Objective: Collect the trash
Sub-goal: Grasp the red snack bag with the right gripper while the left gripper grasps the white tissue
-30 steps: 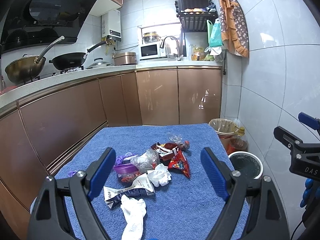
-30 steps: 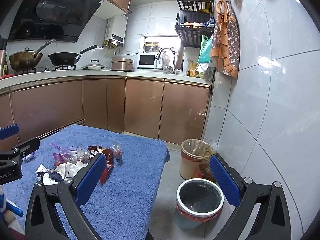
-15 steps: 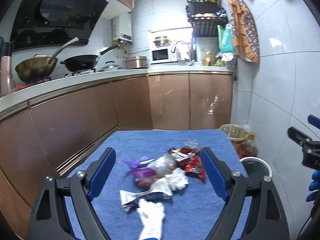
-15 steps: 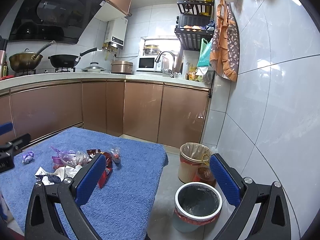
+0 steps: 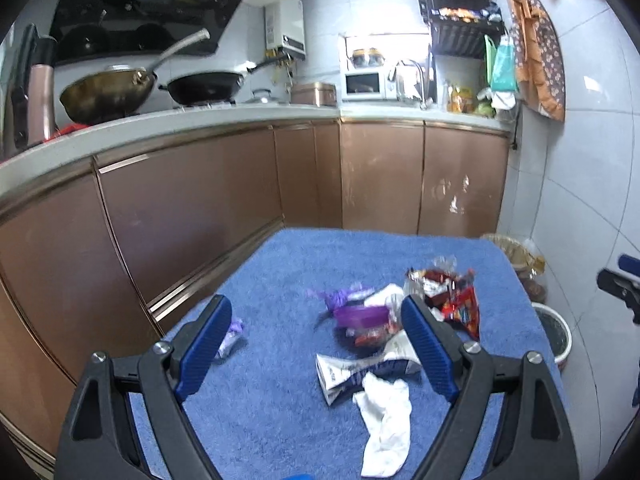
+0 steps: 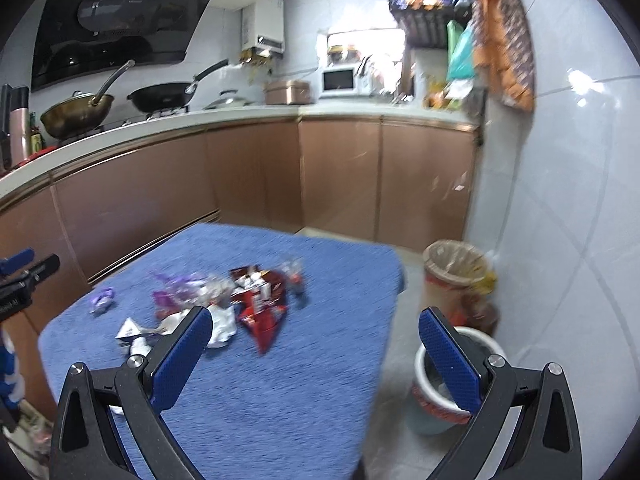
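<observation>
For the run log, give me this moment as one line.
phase: approach | left tool: open, empty | right tool: open, empty | trash pile: on blue towel | bin: floor

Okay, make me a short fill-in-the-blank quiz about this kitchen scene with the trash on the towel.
1. The trash pile lies on a ____ towel.
2. Both the left gripper and the right gripper are ____ and hold nothing.
3. The white-rimmed bin stands on the ____, beside the towel-covered surface.
4. The snack wrapper nearest that bin is mainly ____.

Missing words: blue; open; floor; red
</observation>
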`<action>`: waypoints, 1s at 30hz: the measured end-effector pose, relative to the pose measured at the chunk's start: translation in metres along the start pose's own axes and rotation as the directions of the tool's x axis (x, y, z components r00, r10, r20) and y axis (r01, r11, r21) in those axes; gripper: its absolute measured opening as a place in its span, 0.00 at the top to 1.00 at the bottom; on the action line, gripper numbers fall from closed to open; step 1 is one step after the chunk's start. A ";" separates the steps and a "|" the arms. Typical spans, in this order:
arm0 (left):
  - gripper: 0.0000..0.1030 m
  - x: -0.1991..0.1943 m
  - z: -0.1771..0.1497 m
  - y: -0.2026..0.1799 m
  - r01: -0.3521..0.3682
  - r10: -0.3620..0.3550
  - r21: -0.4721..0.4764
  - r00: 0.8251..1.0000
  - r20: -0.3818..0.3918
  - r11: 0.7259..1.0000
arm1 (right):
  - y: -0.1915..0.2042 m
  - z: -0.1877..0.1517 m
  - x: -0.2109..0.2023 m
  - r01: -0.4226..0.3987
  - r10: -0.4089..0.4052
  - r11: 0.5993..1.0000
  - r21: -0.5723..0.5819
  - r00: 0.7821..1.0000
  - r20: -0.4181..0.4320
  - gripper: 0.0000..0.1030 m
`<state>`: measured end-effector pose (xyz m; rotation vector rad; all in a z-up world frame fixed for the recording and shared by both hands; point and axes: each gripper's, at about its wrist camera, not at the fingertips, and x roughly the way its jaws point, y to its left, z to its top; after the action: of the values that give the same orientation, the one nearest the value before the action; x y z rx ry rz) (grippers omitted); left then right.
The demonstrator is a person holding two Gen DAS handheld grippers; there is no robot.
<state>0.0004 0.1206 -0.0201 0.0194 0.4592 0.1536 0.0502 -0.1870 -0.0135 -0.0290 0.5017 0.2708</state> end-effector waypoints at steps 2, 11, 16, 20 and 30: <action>0.16 0.008 -0.012 0.001 0.015 -0.014 0.008 0.999 -0.032 1.000 | 0.006 0.000 0.013 -0.032 0.032 0.999 -0.008 0.999 -0.038 0.00; 0.16 0.043 -0.075 -0.006 0.160 -0.148 0.027 0.957 -0.249 0.987 | 0.029 -0.018 0.064 -0.133 0.123 0.990 -0.048 0.977 -0.175 0.01; 0.16 0.066 -0.093 -0.020 0.210 -0.198 0.000 0.922 -0.334 0.978 | 0.038 -0.027 0.101 -0.186 0.171 0.982 -0.036 0.954 -0.247 0.04; 0.16 0.082 -0.093 -0.036 0.235 -0.216 0.004 0.902 -0.374 0.972 | 0.041 -0.028 0.129 -0.227 0.211 0.974 -0.020 0.932 -0.296 0.12; 0.16 0.117 -0.101 -0.057 0.239 -0.212 0.000 0.860 -0.465 0.971 | 0.037 -0.019 0.177 -0.288 0.279 0.957 0.028 0.894 -0.351 0.24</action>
<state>0.0672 0.0804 -0.1654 -0.0152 0.9410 -0.0925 0.1801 -0.1093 -0.1138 -0.0281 0.8632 0.5652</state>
